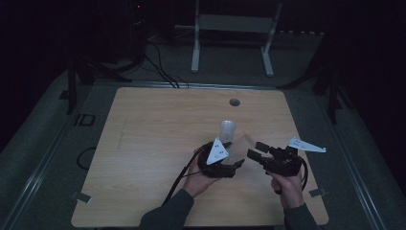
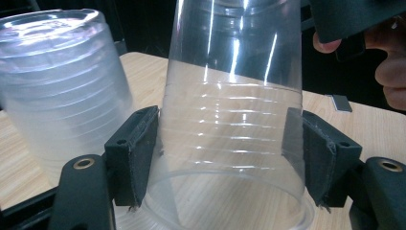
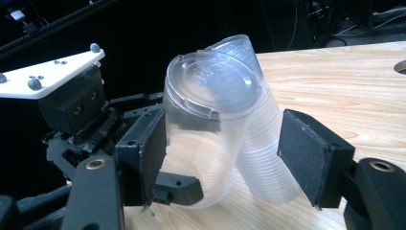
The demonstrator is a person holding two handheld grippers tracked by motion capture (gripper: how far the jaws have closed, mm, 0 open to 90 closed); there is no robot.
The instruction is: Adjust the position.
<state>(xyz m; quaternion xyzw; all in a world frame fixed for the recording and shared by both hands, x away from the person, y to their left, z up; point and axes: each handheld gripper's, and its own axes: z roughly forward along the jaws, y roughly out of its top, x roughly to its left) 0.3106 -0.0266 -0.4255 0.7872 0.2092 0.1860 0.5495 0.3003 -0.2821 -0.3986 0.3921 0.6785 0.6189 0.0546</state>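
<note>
High view: working at mid-surface (image 1: 143, 143), both tools meeting just in front of the upturned stack of clear cups (image 1: 227, 130). Left tool (image 1: 238, 165) reaching in from the front-left of the stack, right tool (image 1: 256, 148) from the front-right. Holding a single clear cup (image 1: 245, 141) between them, tilted, just right of the stack; dim light, contact hard to read here.

Left gripper view: left tool (image 2: 230, 158) clenching the single cup (image 2: 234, 120) near its open rim, one pad pressing each side of the wall. Single cup leaning close beside the stack (image 2: 57, 96), wall to wall and not nested over it. Surface showing through the open mouth.

Right gripper view: right tool (image 3: 225, 148) standing wide and released, straddling the single cup (image 3: 206, 105), with the stack (image 3: 261, 143) directly behind it. Near pad lying against the cup wall, far pad looking just short of the stack; not gripping.

Progress, judging by the layout: one cup apparently already free of the stack and secured by the left side. Remaining: handing over to or steadying with the right side, then setting the cup down apart from the stack. Remaining cups untouched.
</note>
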